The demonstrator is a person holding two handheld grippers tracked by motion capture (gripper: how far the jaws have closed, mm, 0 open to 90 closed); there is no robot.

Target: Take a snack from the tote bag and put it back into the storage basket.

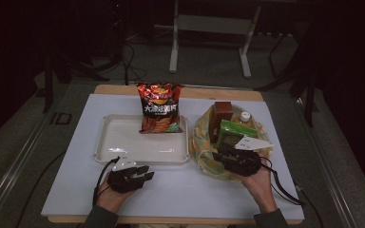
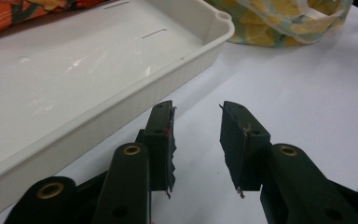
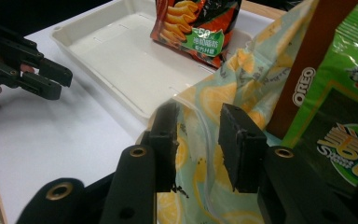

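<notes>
On the white-topped desk (image 1: 180,190), the left claw (image 1: 145,175) hovers just off the near rim of the shallow cream plastic tray (image 1: 123,137), its jaws parted with nothing between them. A red-orange bag of potato chips (image 1: 160,108) stands propped at the tray's far right corner. The right claw (image 1: 228,154) sits at the near edge of the yellow lemon-print plastic bag (image 1: 204,137), jaws apart astride the bag's rim, beside a brown Oreo box (image 1: 222,118) and a green snack packet (image 1: 233,133) inside.
</notes>
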